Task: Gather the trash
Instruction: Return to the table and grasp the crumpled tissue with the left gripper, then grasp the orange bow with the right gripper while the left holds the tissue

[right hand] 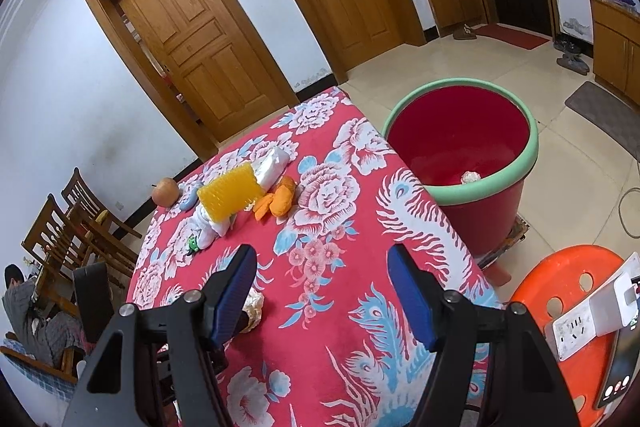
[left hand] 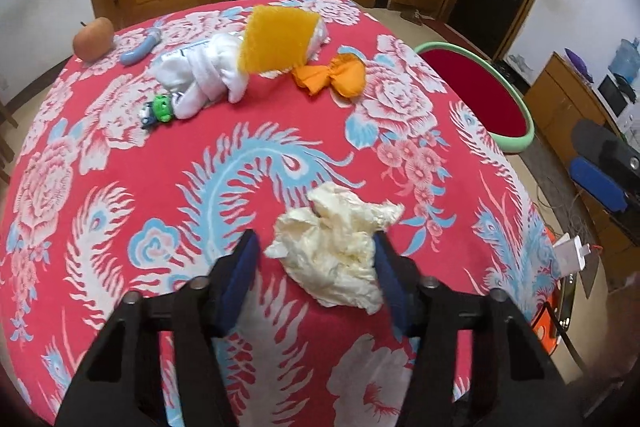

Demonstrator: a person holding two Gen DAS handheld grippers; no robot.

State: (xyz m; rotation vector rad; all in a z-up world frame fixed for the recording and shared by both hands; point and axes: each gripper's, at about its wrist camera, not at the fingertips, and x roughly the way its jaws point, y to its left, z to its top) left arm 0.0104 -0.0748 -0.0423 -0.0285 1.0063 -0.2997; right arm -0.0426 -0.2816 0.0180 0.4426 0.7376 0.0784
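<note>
A crumpled cream paper wad (left hand: 340,247) lies on the red flowered tablecloth (left hand: 200,147). My left gripper (left hand: 316,251) is open, its blue pads on either side of the wad, the right pad touching it. In the right wrist view the wad (right hand: 253,307) peeks out behind the left pad. My right gripper (right hand: 322,267) is open and empty above the table's right part. The red bin with a green rim (right hand: 460,163) stands on the floor beside the table and holds one small white wad (right hand: 470,177). The bin also shows in the left wrist view (left hand: 480,95).
At the far end of the table lie an apple (left hand: 93,39), a blue handle (left hand: 140,47), a white cloth bundle (left hand: 204,75), a yellow brush (left hand: 276,41), an orange wrapper (left hand: 332,75) and a green toy (left hand: 160,109). An orange stool (right hand: 568,307) with a power strip stands at right.
</note>
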